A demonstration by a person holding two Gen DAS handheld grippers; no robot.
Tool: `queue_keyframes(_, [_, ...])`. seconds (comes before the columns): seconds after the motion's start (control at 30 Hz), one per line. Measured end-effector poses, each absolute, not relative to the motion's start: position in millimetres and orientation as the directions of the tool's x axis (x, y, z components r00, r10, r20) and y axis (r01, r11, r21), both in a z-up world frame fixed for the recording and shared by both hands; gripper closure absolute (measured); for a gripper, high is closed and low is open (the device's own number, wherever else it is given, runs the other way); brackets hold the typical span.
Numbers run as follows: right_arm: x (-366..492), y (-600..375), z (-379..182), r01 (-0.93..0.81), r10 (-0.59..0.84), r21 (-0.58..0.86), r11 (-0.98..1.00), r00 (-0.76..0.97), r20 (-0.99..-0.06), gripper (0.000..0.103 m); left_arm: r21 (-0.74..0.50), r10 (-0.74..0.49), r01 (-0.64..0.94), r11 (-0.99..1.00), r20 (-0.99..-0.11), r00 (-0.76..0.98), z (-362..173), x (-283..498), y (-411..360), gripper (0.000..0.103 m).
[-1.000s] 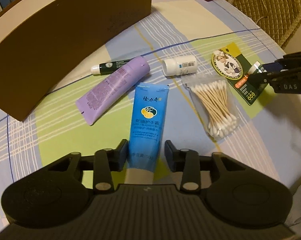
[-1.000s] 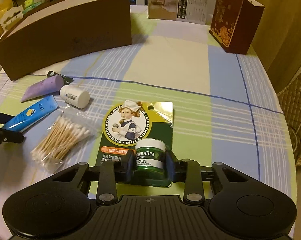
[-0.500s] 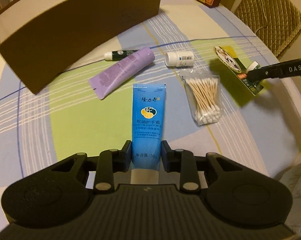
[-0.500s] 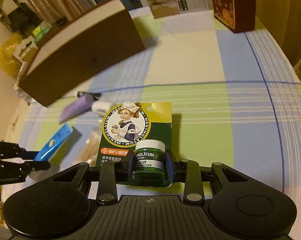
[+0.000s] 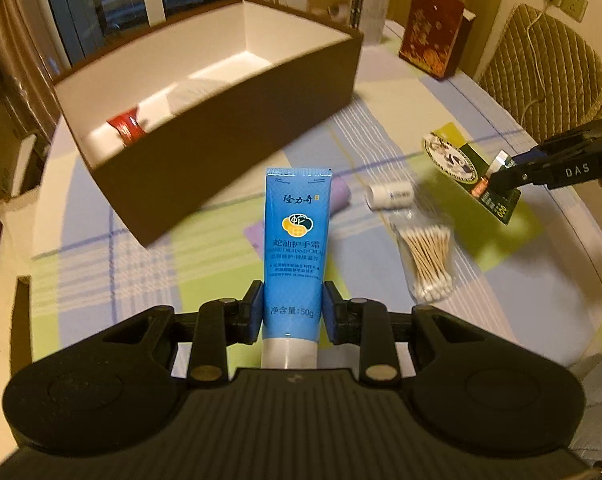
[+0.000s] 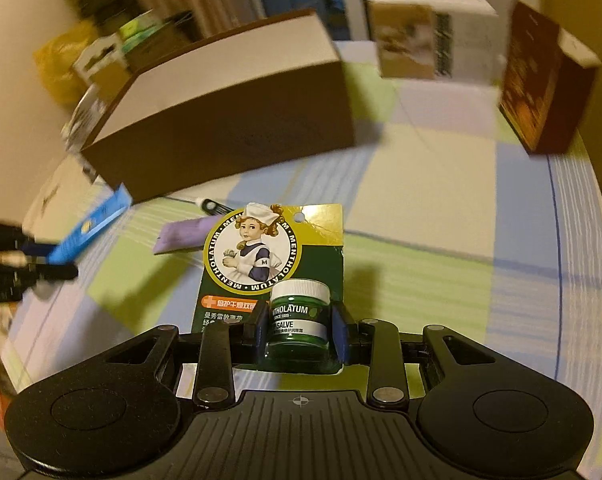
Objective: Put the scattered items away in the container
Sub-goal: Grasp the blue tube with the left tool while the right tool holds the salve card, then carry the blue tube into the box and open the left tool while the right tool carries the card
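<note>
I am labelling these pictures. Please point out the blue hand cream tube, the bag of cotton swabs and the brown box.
blue hand cream tube (image 5: 296, 240), left wrist view, printed front.
bag of cotton swabs (image 5: 427, 258), left wrist view, middle of sticks.
brown box (image 5: 237, 136), left wrist view, near outer wall.

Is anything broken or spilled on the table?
No, nothing looks broken or spilled. The cotton swabs, white bottle and purple tube just lie loose on the cloth, not yet in the box.

The open brown cardboard box sits at the back left of the tabletop. Before it lie the lilac plastic tube, then rightward the small white bottle and the clear bag of cotton swabs. A red-banded item lies inside the box.
</note>
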State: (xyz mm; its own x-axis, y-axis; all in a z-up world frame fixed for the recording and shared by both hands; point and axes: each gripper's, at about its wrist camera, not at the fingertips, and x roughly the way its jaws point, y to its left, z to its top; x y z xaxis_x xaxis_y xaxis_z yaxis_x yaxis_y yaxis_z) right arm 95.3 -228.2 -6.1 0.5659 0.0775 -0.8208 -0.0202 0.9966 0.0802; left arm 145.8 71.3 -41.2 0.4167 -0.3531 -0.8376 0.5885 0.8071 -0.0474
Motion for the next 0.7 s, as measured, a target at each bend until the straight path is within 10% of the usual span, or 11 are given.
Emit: queue_keyframes(0.7, [184.9,-199.4,60.5,-0.235,0.077,-0.109,0.966,0.659,-0.748,0.068,0.062,-0.331,0.57,0.819,-0.761,0.558,19.9,212.6,92.9,0.078])
